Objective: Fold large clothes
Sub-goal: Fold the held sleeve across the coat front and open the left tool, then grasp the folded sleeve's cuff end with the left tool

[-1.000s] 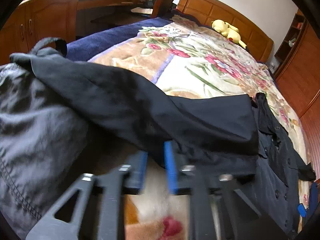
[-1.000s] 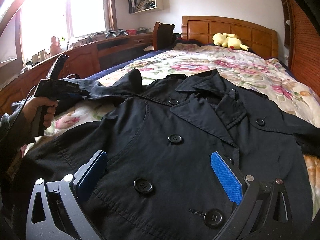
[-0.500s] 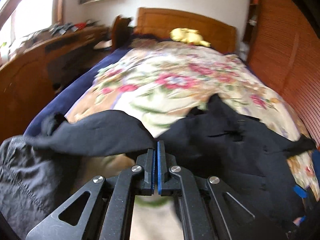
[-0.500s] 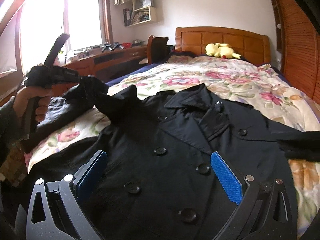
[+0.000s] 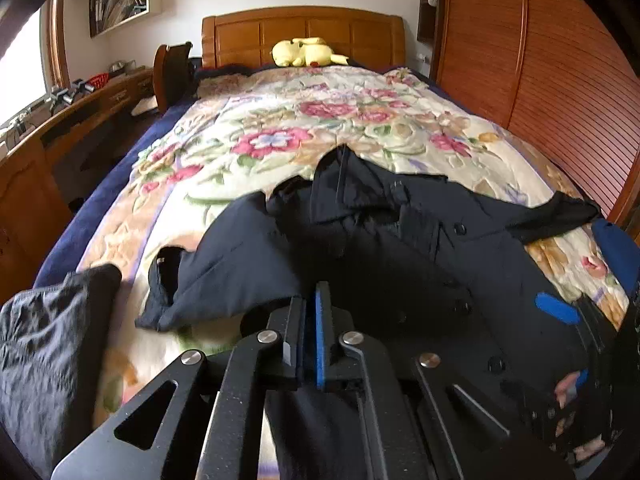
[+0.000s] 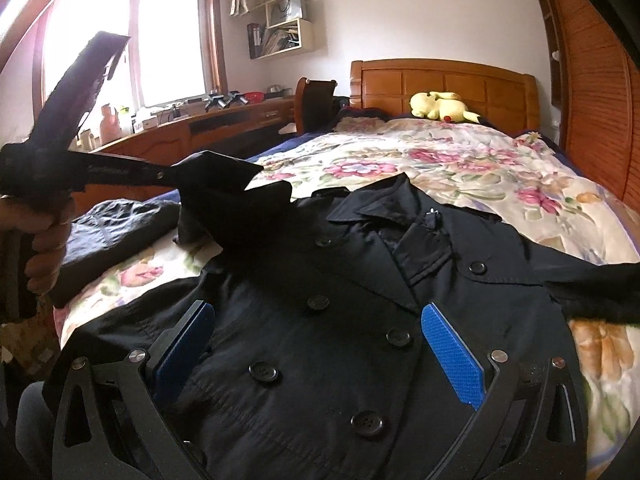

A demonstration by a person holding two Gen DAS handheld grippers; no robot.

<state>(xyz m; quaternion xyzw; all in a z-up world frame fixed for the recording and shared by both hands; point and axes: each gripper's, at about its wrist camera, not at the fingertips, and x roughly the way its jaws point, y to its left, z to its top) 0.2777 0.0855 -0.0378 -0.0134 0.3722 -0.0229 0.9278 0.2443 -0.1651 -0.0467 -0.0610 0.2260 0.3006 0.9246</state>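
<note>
A black double-breasted coat (image 6: 360,304) lies face up on the floral bedspread (image 6: 460,172), collar toward the headboard. My left gripper (image 5: 310,312) is shut on the coat's left sleeve (image 5: 224,280) and holds it lifted above the bed; in the right wrist view that gripper (image 6: 170,176) shows at the left with the sleeve (image 6: 224,196) hanging from it. My right gripper (image 6: 320,340) is open and empty, low over the coat's buttoned front. The other sleeve (image 6: 592,284) stretches out to the right.
A dark grey garment (image 5: 44,356) lies bunched at the bed's left edge. A yellow plush toy (image 5: 304,52) rests by the wooden headboard (image 5: 304,32). A wooden desk (image 6: 192,132) runs along the left, a slatted wooden wardrobe (image 5: 560,72) along the right.
My left gripper closed on the sleeve, lifted it and carried it right, toward the coat's body. My right gripper stayed open over the coat front.
</note>
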